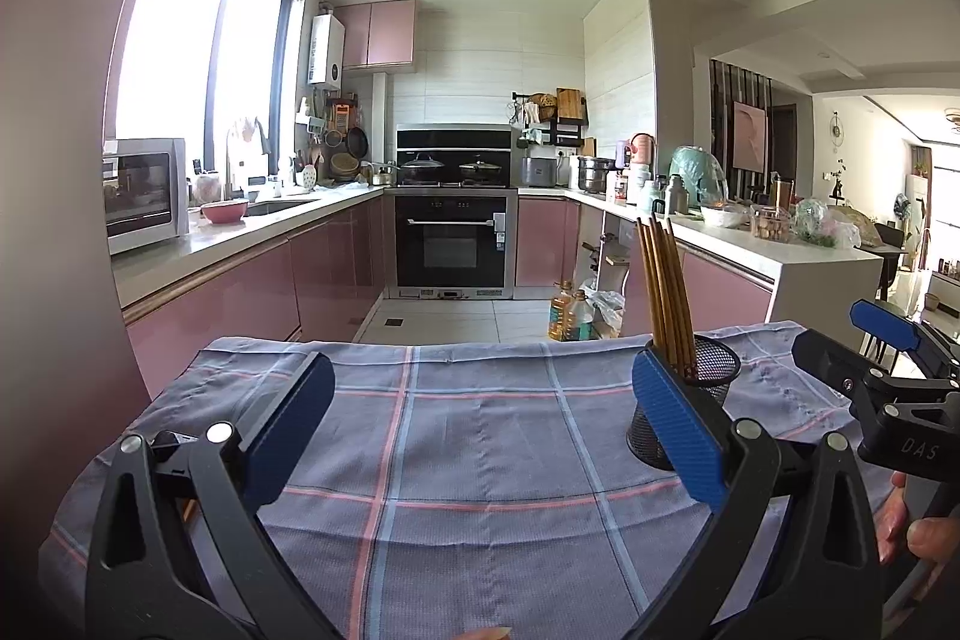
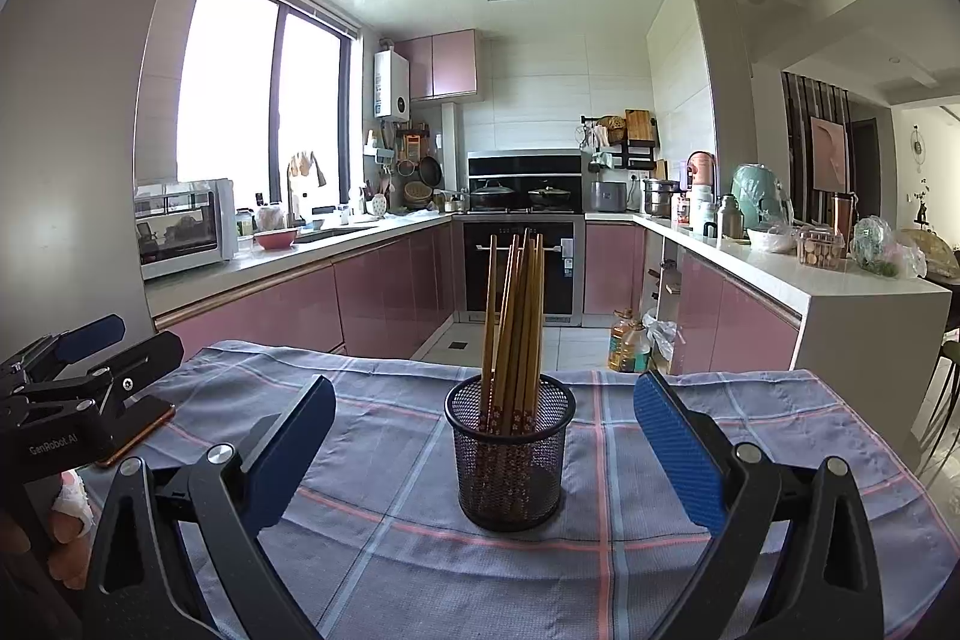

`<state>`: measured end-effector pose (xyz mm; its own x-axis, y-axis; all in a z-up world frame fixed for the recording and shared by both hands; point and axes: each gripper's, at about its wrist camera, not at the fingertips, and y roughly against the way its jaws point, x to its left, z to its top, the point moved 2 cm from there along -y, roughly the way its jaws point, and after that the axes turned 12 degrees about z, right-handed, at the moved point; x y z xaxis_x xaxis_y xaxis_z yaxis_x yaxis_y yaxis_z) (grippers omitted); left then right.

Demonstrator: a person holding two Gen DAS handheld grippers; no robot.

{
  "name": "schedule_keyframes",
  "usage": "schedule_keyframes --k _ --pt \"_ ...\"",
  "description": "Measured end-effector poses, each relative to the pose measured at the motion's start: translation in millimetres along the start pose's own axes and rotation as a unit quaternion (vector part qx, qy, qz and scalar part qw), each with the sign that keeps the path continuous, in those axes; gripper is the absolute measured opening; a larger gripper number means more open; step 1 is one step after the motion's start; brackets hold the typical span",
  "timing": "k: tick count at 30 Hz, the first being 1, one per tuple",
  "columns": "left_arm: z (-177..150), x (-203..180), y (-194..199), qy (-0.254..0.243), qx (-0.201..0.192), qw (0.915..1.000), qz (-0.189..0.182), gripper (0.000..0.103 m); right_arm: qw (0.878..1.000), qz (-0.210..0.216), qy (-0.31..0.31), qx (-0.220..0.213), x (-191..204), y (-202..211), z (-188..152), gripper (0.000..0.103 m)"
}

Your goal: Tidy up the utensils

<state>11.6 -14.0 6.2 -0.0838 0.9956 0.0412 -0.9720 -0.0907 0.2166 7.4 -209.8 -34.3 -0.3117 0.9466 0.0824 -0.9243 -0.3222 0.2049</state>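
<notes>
Both grippers, left [image 1: 483,424] and right [image 2: 485,451], hover spread wide and empty near the mesh cup [image 2: 510,451] where the chopsticks [image 2: 515,322] already stand, so any regrasp should pinch low, squarely.

Black left gripper [image 1: 483,424] frame, blue textured pads, silver pivot screws, right gripper [image 2: 485,436] alike

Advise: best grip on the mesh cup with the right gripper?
Close the right gripper on the mesh cup across its lower wall, approaching head-on: it stands upright, centred between open jaws, while chopsticks crowd the rim.
</notes>
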Motion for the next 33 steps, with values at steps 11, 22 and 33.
schedule_keyframes --k 11,22,33 --pt "-0.6 1.2 1.1 0.001 0.000 1.0000 0.001 0.098 1.000 -0.001 0.002 -0.002 0.7 -0.3 2.4 0.096" --pt "0.9 1.7 1.3 0.002 -0.003 1.0000 0.003 0.098 1.000 0.000 0.000 -0.006 0.7 -3.1 3.6 0.096" --pt "1.9 1.5 0.9 0.001 -0.003 1.0000 0.003 0.098 1.000 0.000 -0.002 -0.009 -1.4 -1.6 4.0 0.096"
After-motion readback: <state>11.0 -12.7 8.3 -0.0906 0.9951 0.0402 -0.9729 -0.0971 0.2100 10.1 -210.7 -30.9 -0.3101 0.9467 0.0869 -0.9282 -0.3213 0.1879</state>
